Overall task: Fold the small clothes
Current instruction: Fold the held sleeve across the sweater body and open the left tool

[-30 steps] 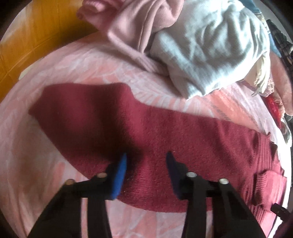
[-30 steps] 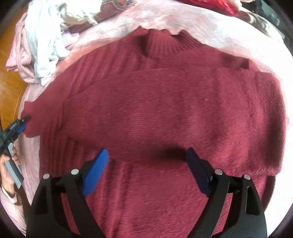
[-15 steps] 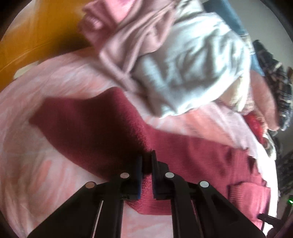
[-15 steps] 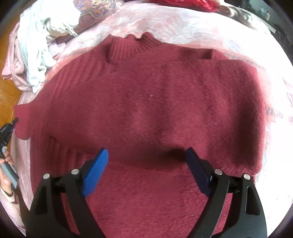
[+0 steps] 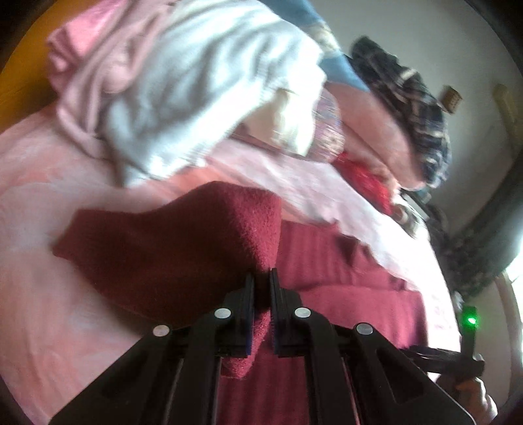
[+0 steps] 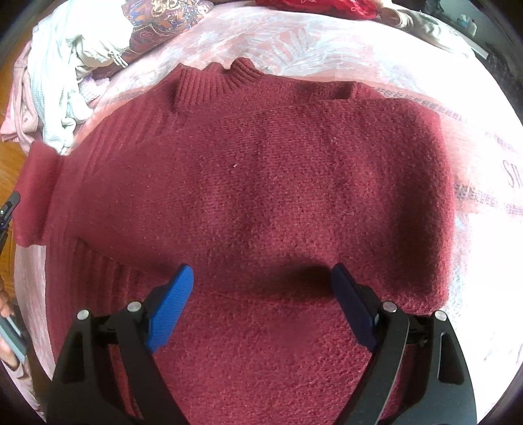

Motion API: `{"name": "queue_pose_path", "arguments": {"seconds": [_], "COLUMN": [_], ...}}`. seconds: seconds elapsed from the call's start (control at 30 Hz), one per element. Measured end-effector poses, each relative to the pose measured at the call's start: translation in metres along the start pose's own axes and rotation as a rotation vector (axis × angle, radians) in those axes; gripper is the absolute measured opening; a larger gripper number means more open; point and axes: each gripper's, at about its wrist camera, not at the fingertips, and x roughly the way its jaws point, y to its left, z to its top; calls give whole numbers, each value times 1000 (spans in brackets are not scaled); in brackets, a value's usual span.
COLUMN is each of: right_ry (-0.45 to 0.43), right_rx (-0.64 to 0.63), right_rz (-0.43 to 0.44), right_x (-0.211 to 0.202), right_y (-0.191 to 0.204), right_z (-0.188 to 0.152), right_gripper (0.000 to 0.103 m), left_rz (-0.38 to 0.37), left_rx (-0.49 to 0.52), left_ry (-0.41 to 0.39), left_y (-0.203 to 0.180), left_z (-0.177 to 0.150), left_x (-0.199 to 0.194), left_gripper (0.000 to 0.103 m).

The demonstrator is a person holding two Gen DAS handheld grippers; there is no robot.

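A dark red knit sweater (image 6: 261, 196) lies flat on a pink bedspread (image 6: 327, 42), collar at the far side, with one sleeve folded across its body. My left gripper (image 5: 261, 278) is shut on the sweater's other sleeve (image 5: 183, 242) and holds it lifted off the bed, so the cloth stands up in a peak. That sleeve shows at the left edge of the right wrist view (image 6: 32, 193). My right gripper (image 6: 261, 284) is open and empty, hovering over the sweater's lower body.
A pile of loose clothes (image 5: 183, 85), pink, white, blue and plaid, lies beyond the sleeve at the bed's far side; it also shows in the right wrist view (image 6: 65, 75). A red garment (image 6: 313, 5) lies past the collar. Wooden floor (image 6: 9, 157) borders the bed.
My left gripper closed on the sleeve and lifted it up and toward the sweater's body. My right gripper stayed open and drew back a little over the sweater.
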Motion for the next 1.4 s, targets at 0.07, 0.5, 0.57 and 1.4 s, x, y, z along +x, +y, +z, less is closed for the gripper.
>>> {"name": "queue_pose_path", "arguments": {"seconds": [0.07, 0.5, 0.57, 1.4], "right_ry": [-1, 1, -4, -17], "right_rx": [-2, -59, -63, -70], "right_rz": [1, -36, -35, -15], "right_x": [-1, 5, 5, -2], "right_y": [-1, -3, -2, -9], "right_z": [-1, -8, -8, -16], "right_gripper": [86, 87, 88, 87], "left_rz": [-35, -22, -35, 84], "left_rx": [24, 61, 75, -365], "left_ry": [25, 233, 246, 176], "left_y": [-23, -64, -66, 97], "left_z": [-9, -59, -55, 3], "left_x": [10, 87, 81, 70], "left_gripper": [8, 15, 32, 15]}}
